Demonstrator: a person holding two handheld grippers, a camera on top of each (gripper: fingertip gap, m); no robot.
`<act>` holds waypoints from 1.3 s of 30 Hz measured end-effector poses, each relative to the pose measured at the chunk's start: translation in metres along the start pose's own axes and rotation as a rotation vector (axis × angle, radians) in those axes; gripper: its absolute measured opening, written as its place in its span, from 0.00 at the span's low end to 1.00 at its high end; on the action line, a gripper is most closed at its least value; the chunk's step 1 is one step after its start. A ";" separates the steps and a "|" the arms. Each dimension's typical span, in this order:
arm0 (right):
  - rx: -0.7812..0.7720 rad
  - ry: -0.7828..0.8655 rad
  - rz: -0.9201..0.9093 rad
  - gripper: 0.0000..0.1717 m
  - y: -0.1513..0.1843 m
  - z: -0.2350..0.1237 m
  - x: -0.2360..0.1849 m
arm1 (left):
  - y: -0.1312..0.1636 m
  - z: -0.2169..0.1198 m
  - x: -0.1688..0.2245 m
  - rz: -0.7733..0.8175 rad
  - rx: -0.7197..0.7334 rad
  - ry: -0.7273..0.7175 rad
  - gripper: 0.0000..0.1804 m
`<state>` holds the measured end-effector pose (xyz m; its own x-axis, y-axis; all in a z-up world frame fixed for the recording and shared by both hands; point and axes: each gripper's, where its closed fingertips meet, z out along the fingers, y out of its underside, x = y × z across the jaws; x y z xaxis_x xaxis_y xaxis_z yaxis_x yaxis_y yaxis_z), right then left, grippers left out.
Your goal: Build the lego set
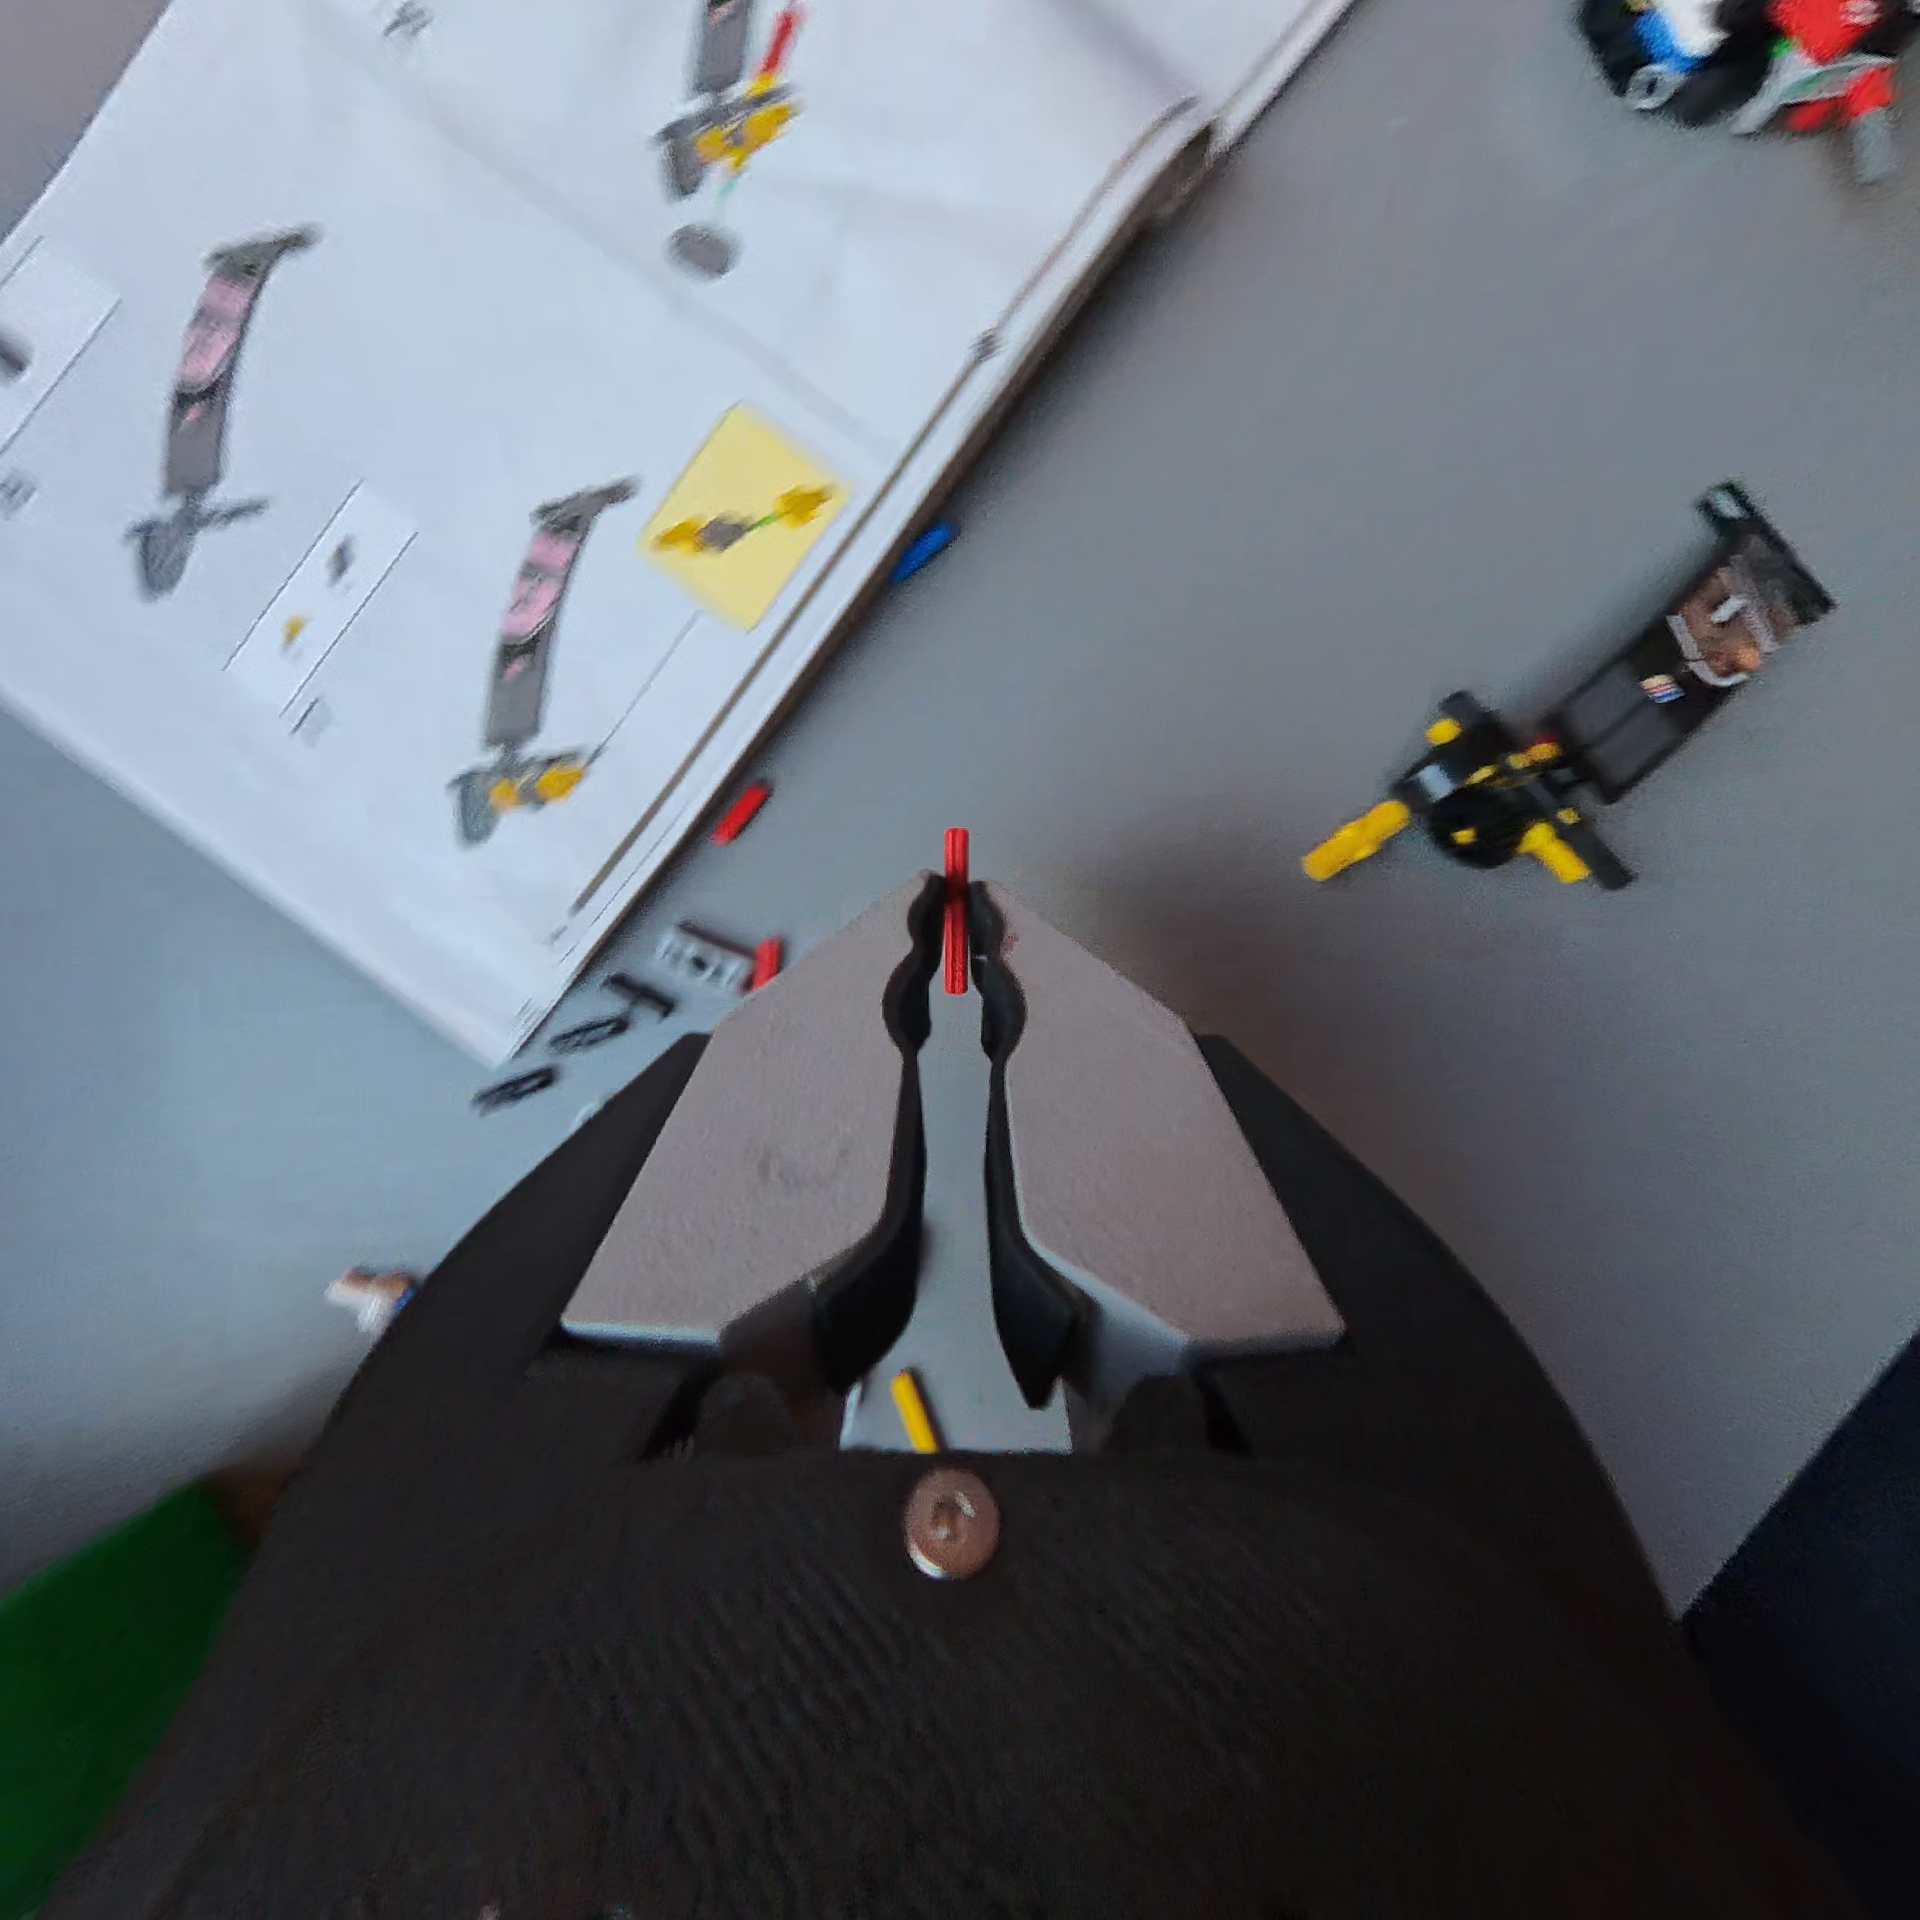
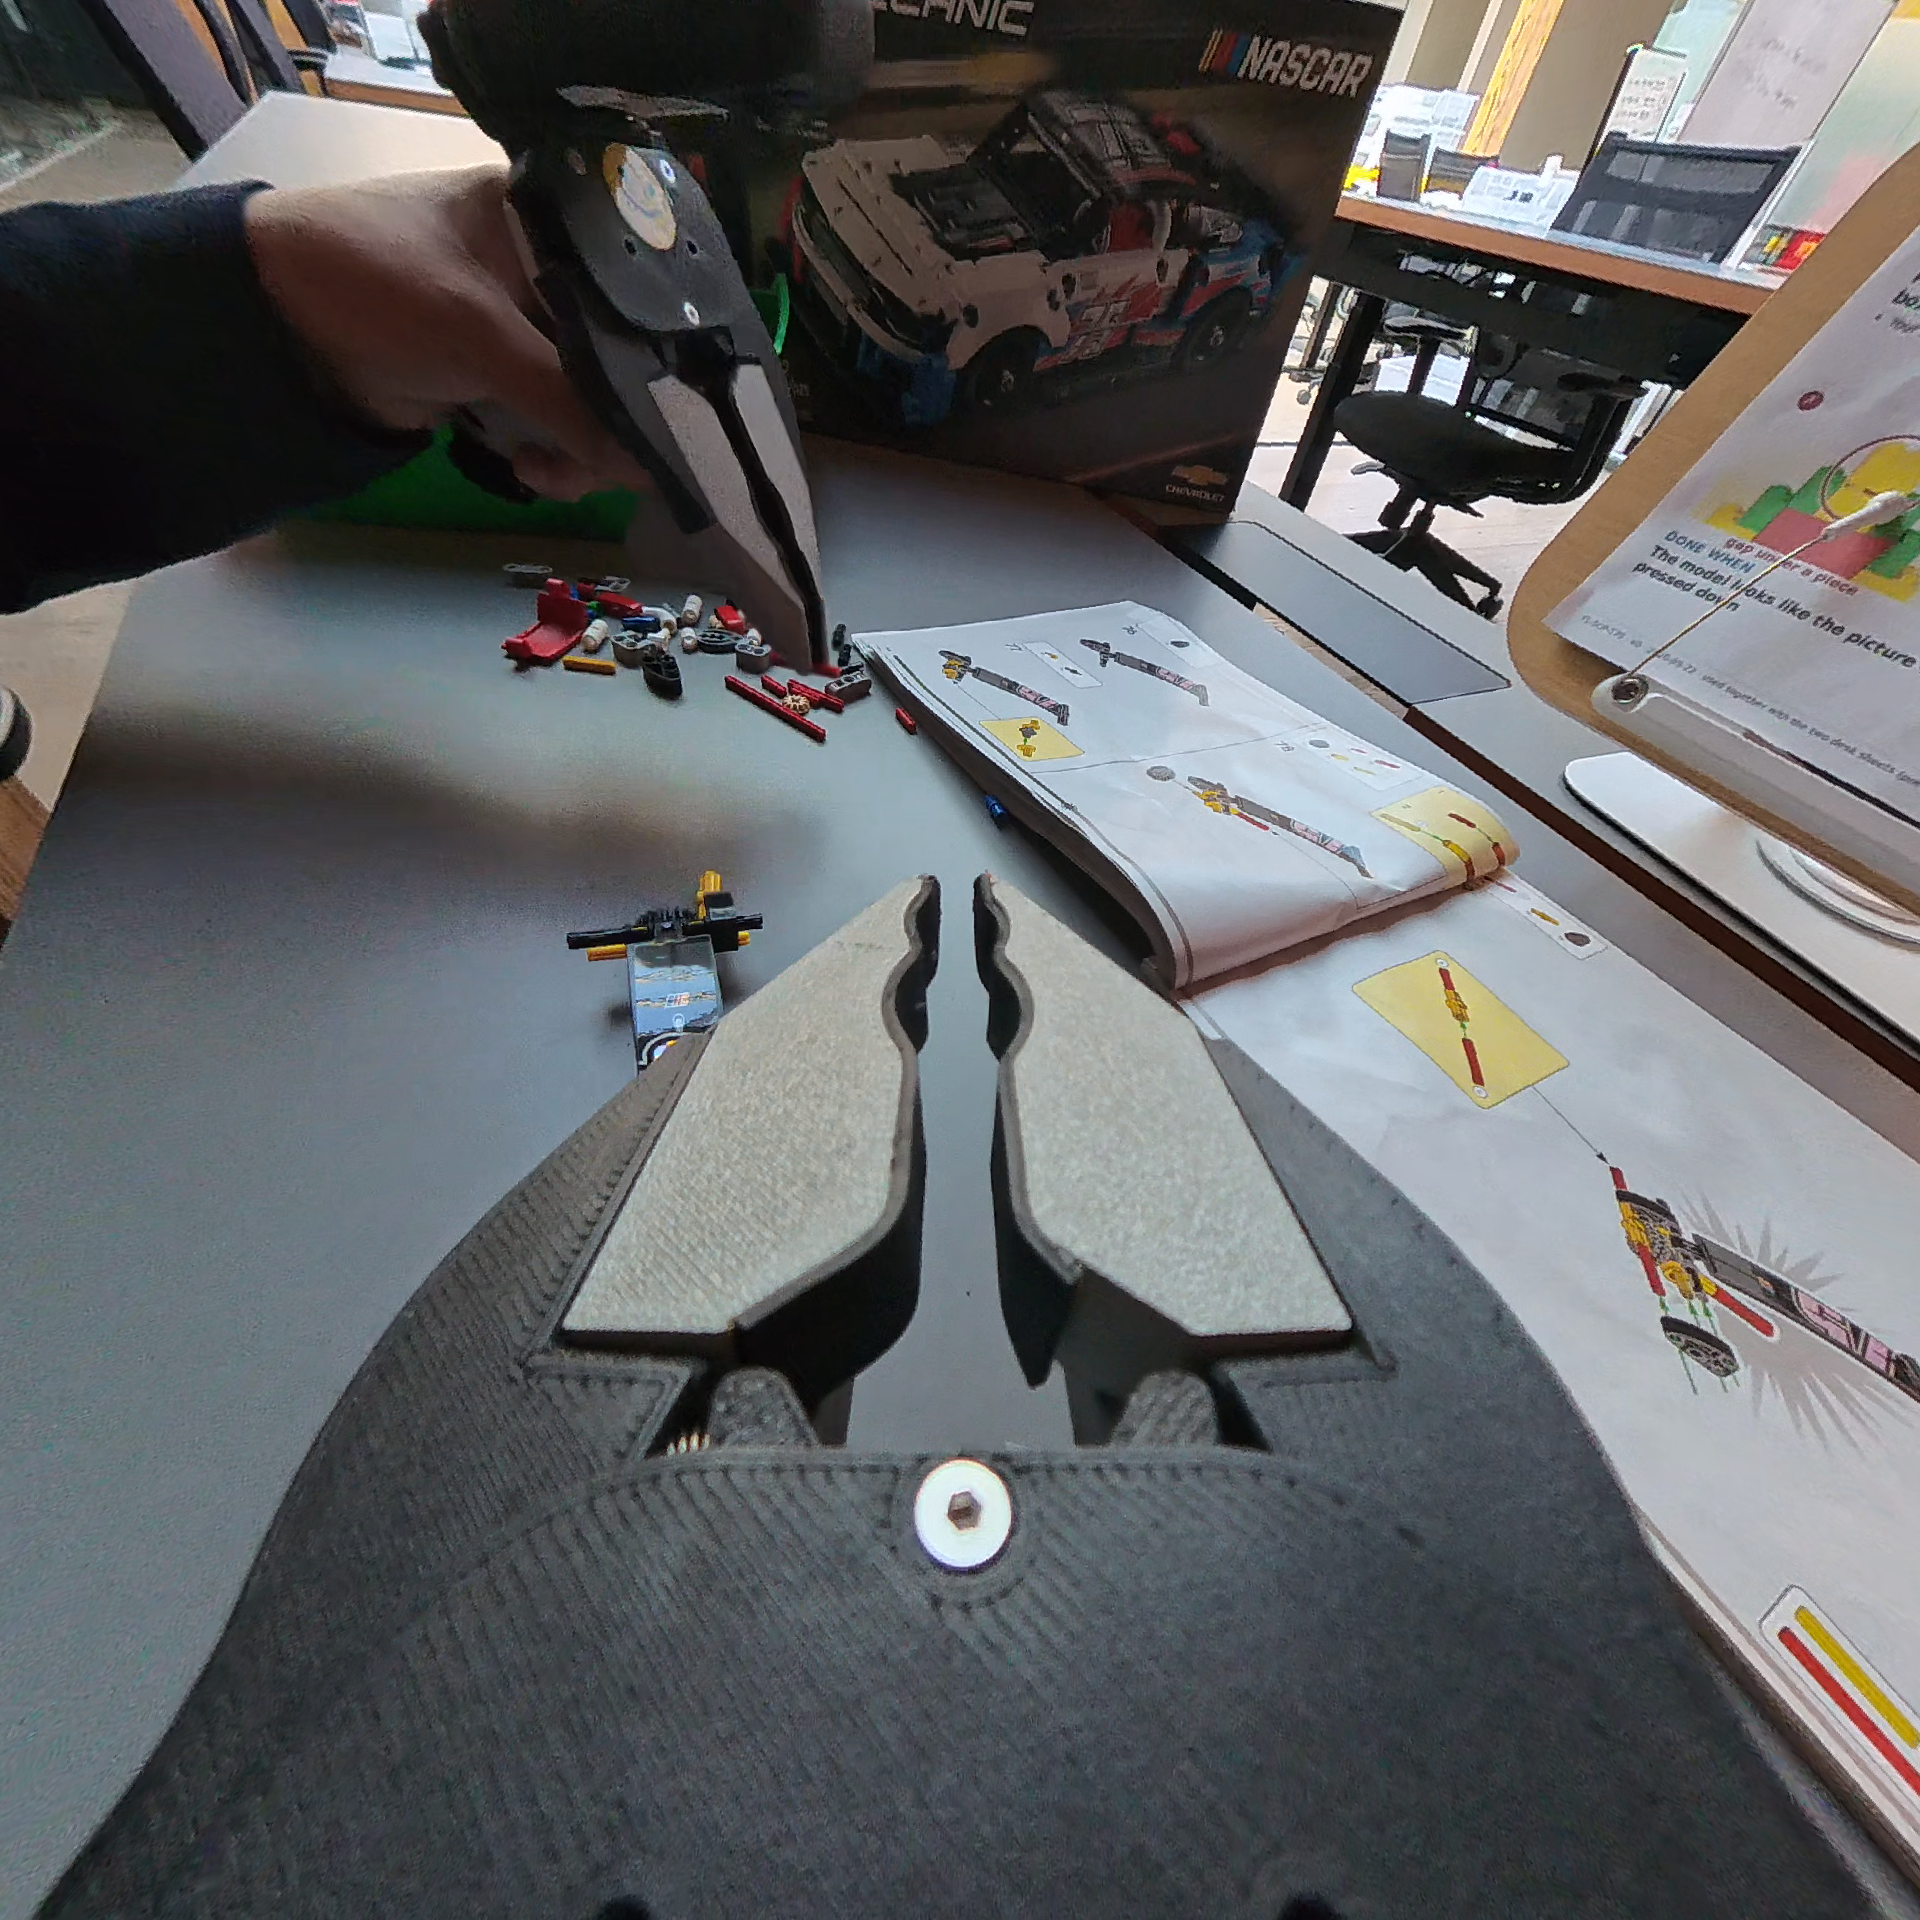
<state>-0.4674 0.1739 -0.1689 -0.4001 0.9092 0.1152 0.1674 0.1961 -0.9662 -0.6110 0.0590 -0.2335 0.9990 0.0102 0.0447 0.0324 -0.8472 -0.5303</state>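
The left hand-held gripper (image 1: 956, 894) pinches a red axle (image 1: 956, 914) at frame centre (right hand-held gripper (image 2: 957, 896) narrow, empty) above the desk (image 1: 1299, 468).

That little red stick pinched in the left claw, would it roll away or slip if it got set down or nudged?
Probably yes. The red stick looks thin, straight and rod-like, so it would likely roll on the smooth grey table. It seems stiff and very light. The left claw grips it only at its narrow tips, so it might twist or slip easily.
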 end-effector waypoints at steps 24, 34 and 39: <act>0.002 -0.010 -0.046 0.02 -0.005 -0.003 -0.007 | 0.010 0.001 -0.040 0.052 -0.114 -0.127 0.02; -0.004 -0.015 -0.047 0.02 -0.004 -0.002 -0.008 | 0.045 0.011 -0.051 0.098 -0.242 -0.103 0.01; -0.004 -0.018 -0.040 0.02 -0.003 -0.002 -0.007 | 0.048 0.014 -0.052 0.108 -0.264 -0.099 0.01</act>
<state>-0.4631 0.1674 -0.1663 -0.4225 0.8939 0.1497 0.1548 0.2339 -0.9599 -0.6606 0.0252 -0.2733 0.9949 -0.0465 -0.0892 -0.0705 -0.9550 -0.2883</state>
